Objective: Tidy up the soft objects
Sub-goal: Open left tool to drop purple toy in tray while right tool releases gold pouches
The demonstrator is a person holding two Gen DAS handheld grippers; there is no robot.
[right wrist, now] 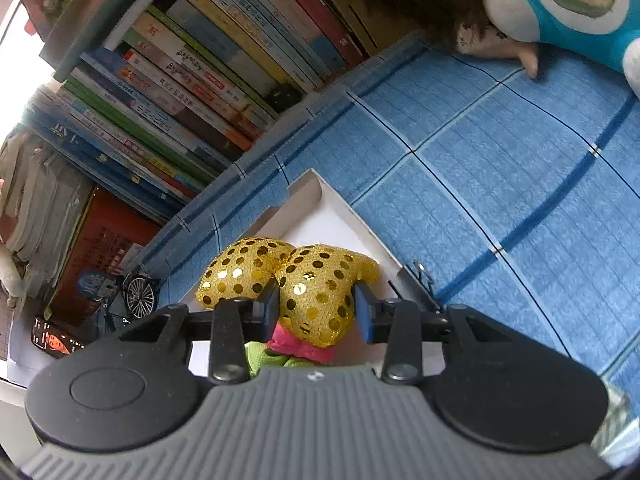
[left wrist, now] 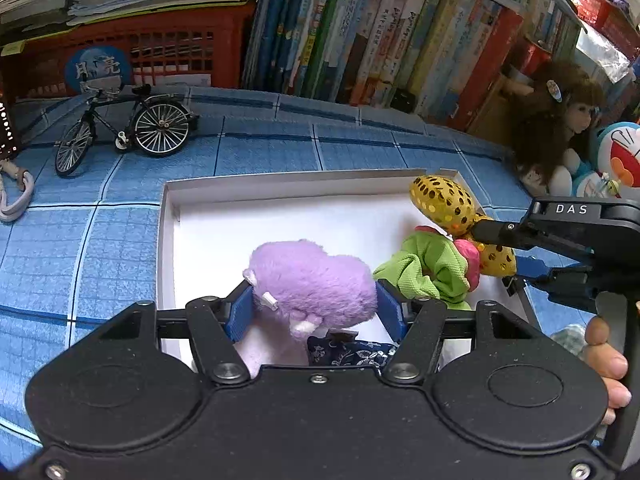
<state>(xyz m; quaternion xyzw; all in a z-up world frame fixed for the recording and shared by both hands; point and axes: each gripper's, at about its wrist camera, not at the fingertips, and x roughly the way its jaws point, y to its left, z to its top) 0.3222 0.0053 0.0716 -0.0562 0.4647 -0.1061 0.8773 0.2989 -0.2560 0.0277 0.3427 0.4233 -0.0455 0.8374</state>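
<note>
A white shallow box lies on the blue checked cloth. My left gripper is shut on a purple plush toy and holds it over the box's near part. A dark blue floral pouch lies under it. A green and pink cloth toy lies in the box's right part. My right gripper is shut on a gold sequined heart, seen from the left wrist above the green toy, over the box's right edge.
A model bicycle stands at the back left before a red crate. Books line the back. A brown-haired doll and a blue Doraemon plush sit at the right. A grey cord lies at the left.
</note>
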